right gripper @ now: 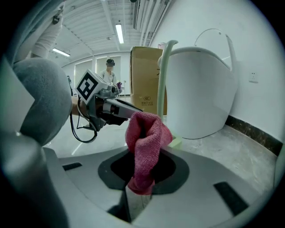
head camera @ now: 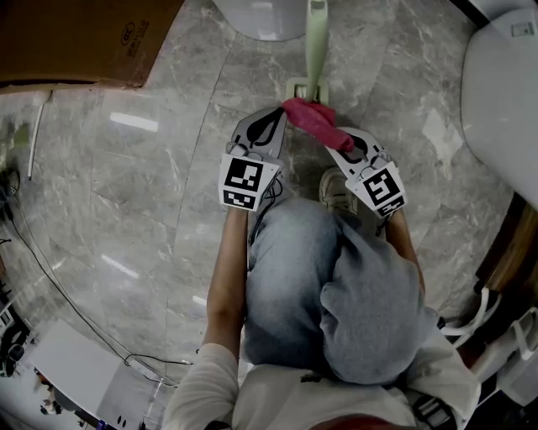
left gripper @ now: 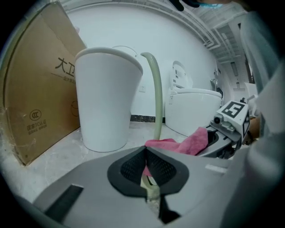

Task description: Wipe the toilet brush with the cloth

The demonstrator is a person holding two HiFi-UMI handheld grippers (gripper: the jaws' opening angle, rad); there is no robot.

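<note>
The toilet brush has a pale green handle [head camera: 315, 42] that rises from a small base [head camera: 296, 87] on the marble floor. The handle shows too in the left gripper view [left gripper: 156, 98] and the right gripper view [right gripper: 163, 80]. A pink cloth [head camera: 315, 122] is stretched in front of the handle's lower end, between both grippers. My right gripper [head camera: 340, 147] [right gripper: 141, 176] is shut on one end of the cloth [right gripper: 144, 142]. My left gripper [head camera: 282, 113] [left gripper: 146, 151] is shut, with a pink sliver of the cloth [left gripper: 178, 144] between its pads.
A white rounded bin [head camera: 261, 17] [left gripper: 107, 98] stands just behind the brush. A toilet [head camera: 500, 101] [left gripper: 193, 109] is at the right. A cardboard box [head camera: 84, 38] [left gripper: 40, 98] leans at the left. Cables [head camera: 50, 277] trail over the floor.
</note>
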